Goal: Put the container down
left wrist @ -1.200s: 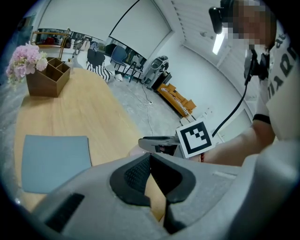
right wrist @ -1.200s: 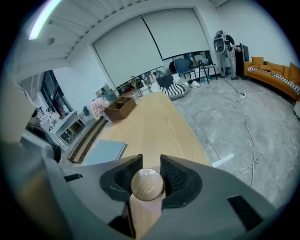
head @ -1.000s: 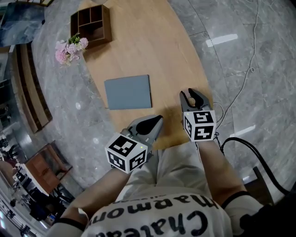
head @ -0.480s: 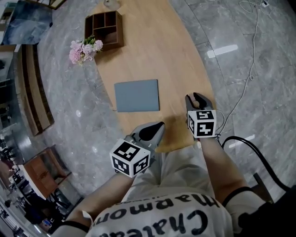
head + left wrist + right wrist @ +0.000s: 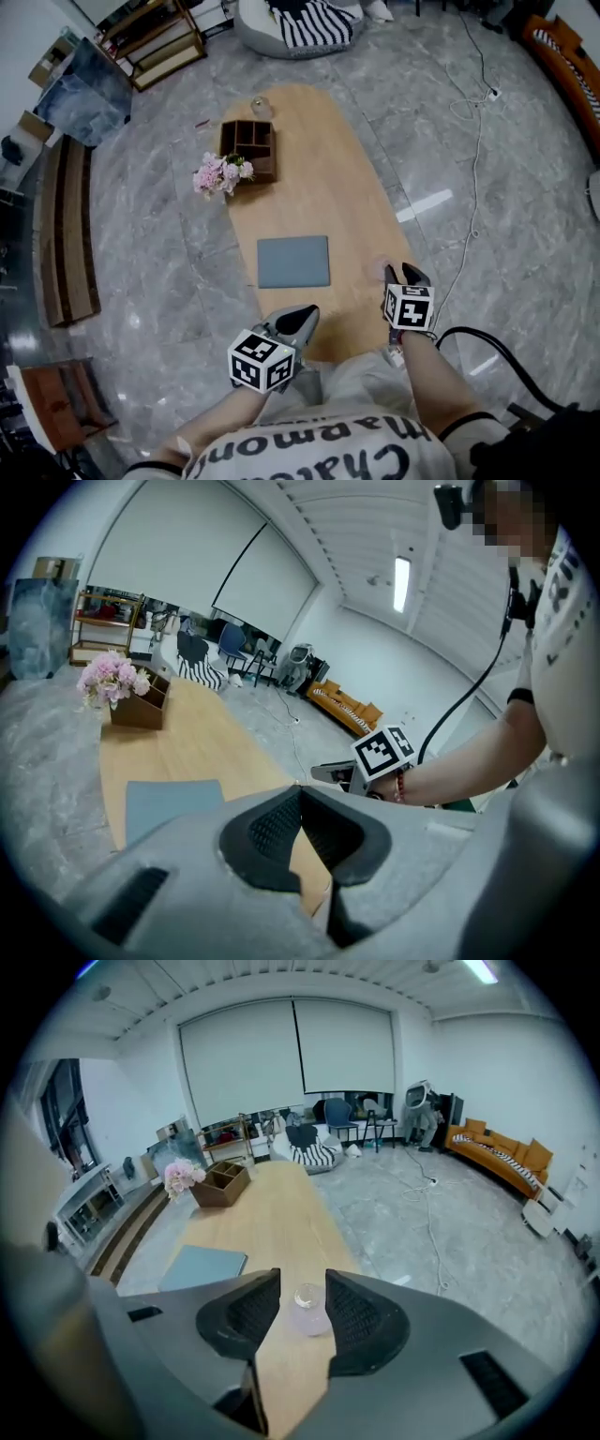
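Head view: the left tongs [image 5: 302,317] hang over the near end of the wooden surface [image 5: 319,187], at 6 o'clock from the grey mat [image 5: 293,262], with tips pressed together and nothing between them. The right tongs [image 5: 405,274], at 3 o'clock from the mat, are opening. The small clear container [image 5: 309,1310] stands upright on the surface between their pads, which no longer pinch it.
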The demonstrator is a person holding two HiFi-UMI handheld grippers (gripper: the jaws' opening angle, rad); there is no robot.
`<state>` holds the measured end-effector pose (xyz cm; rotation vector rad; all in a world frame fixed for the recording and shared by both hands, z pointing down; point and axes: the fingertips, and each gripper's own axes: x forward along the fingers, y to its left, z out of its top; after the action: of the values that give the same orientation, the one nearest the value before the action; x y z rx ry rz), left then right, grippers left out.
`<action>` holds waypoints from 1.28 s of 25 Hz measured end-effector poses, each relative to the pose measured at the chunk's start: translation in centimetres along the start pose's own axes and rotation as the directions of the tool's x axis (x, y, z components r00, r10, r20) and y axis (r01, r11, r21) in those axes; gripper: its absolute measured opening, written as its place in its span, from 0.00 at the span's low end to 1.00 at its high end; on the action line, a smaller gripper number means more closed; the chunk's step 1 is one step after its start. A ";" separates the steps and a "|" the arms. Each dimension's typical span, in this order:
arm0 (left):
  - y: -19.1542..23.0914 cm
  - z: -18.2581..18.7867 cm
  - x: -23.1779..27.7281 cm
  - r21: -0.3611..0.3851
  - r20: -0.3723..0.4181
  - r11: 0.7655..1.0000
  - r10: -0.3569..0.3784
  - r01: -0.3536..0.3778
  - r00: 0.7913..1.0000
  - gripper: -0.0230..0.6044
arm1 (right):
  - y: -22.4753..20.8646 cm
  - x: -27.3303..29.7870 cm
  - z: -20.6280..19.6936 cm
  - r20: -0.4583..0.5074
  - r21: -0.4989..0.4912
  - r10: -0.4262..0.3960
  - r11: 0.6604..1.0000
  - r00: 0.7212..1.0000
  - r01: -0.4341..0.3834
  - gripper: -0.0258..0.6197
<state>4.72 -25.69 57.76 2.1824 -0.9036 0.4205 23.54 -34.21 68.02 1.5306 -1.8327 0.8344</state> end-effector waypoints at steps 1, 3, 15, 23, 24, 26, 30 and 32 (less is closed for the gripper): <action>-0.1 0.5 -0.9 0.009 0.022 1.000 -0.011 0.011 1.000 0.06 | 0.0 -1.4 0.9 0.031 0.021 -0.017 1.000 0.999 0.016 0.25; -0.5 0.7 -3.0 0.025 0.046 0.999 -0.031 0.030 0.998 0.06 | 0.7 -4.3 2.0 0.082 0.064 -0.037 0.997 0.996 0.031 0.23; -5.7 4.9 -19.0 0.178 0.316 0.978 -0.164 0.111 0.934 0.06 | 9.9 -24.9 5.8 0.518 0.261 -0.023 0.956 0.855 -0.133 0.10; -11.5 7.4 -33.2 0.342 0.466 0.930 -0.295 0.138 0.834 0.06 | 18.2 -45.3 9.6 0.821 0.061 0.078 0.973 0.566 -0.224 0.08; -12.4 7.5 -34.4 0.367 0.474 0.921 -0.307 0.132 0.825 0.06 | 19.4 -47.2 9.6 0.827 0.028 0.101 0.975 0.553 -0.220 0.07; -14.0 7.7 -36.6 0.403 0.488 0.906 -0.331 0.128 0.808 0.06 | 21.6 -50.4 9.1 0.828 -0.028 0.136 0.979 0.544 -0.203 0.07; -17.7 7.2 -38.9 0.428 0.507 0.889 -0.385 0.163 0.771 0.06 | 22.9 -54.3 7.0 0.821 -0.060 0.144 0.984 0.553 -0.167 0.06; -19.2 7.0 -39.3 0.439 0.514 0.880 -0.409 0.178 0.754 0.06 | 22.8 -55.1 6.3 0.820 -0.072 0.138 0.988 0.555 -0.140 0.06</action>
<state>-8.93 -2.68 22.47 2.8272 -0.8007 -0.3198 9.13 -2.54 19.17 1.9916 -2.6329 0.1111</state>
